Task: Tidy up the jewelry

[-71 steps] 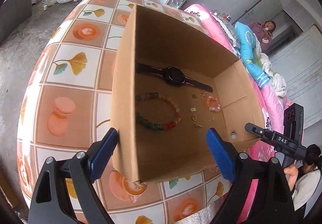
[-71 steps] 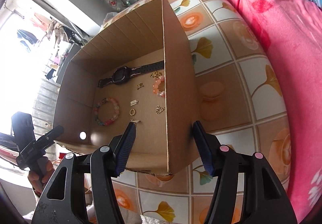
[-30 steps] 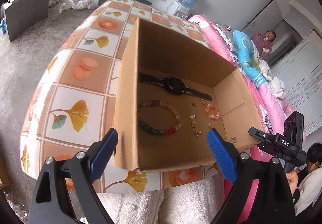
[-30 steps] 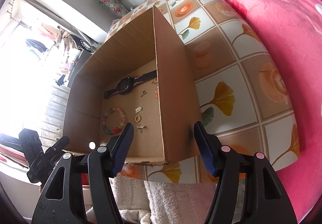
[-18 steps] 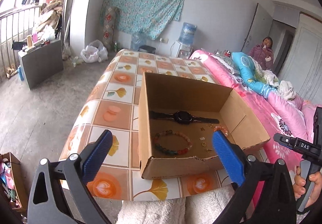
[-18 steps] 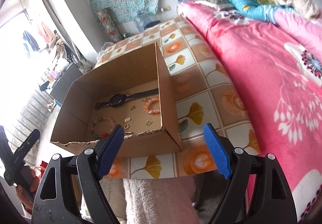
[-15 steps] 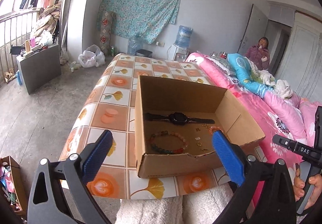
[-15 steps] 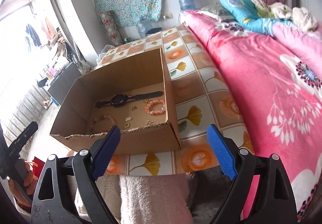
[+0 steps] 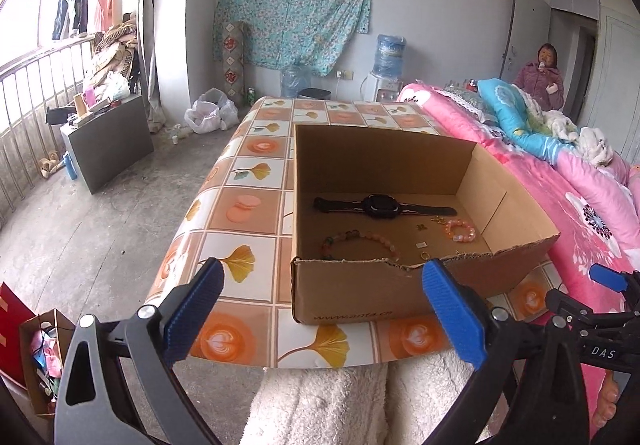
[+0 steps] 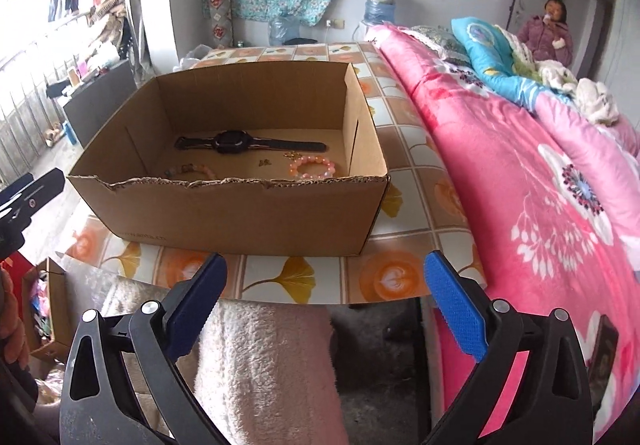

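Note:
An open cardboard box point(image 9: 360, 297) point(image 10: 240, 213) stands on the tiled table point(image 9: 248, 205). On its floor lie a black watch point(image 9: 380, 205) point(image 10: 232, 141), a multicolour bead bracelet point(image 9: 360, 239), a pink bead bracelet point(image 9: 460, 230) point(image 10: 312, 166) and small gold pieces point(image 9: 424, 255). My left gripper point(image 9: 322, 273) is open and empty, held back from the box's near wall. My right gripper point(image 10: 326, 263) hangs before the table's near edge, its jaws opening with nothing between them.
A pink flowered bed point(image 10: 540, 165) runs along the table's right side. My fluffy-clad legs point(image 9: 340, 397) are under the near table edge. A person point(image 9: 540, 77) stands at the far right. A water dispenser point(image 9: 388, 57) and bags sit by the back wall.
Both grippers have drawn back from the box, whose side walls stood between their jaws earlier. They have tilted up, so the room shows. The right jaws have spread wider.

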Demonstrator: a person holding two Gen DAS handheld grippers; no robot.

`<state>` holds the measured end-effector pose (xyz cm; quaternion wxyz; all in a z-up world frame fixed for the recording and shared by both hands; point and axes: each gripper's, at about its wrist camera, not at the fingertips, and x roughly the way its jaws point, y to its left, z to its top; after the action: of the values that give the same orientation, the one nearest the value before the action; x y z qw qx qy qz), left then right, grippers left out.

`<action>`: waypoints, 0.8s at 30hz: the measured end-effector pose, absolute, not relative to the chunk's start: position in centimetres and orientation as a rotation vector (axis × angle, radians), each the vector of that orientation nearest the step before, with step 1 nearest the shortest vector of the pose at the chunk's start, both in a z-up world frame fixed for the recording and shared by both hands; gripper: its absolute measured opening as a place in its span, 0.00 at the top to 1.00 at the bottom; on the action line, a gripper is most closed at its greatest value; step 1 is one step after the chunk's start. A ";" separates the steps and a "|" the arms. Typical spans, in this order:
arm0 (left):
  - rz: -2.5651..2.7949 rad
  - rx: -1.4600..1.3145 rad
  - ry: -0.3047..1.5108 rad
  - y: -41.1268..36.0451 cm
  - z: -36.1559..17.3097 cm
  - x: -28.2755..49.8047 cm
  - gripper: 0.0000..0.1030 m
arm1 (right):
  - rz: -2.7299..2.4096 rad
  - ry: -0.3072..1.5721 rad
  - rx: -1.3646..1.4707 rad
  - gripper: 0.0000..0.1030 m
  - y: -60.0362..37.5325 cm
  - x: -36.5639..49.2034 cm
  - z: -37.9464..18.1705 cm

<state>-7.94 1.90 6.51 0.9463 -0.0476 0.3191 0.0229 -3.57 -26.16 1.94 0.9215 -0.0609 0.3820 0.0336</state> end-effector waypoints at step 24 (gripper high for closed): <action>0.108 -0.054 0.905 -1.5 2.7 -4.7 0.05 | 0.212 0.927 -0.019 0.08 -24.7 0.5 0.6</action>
<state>-4.68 -1.52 2.74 0.8976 -0.0261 0.4370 0.0523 0.46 -24.66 0.57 0.8889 -0.0092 0.4464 0.1019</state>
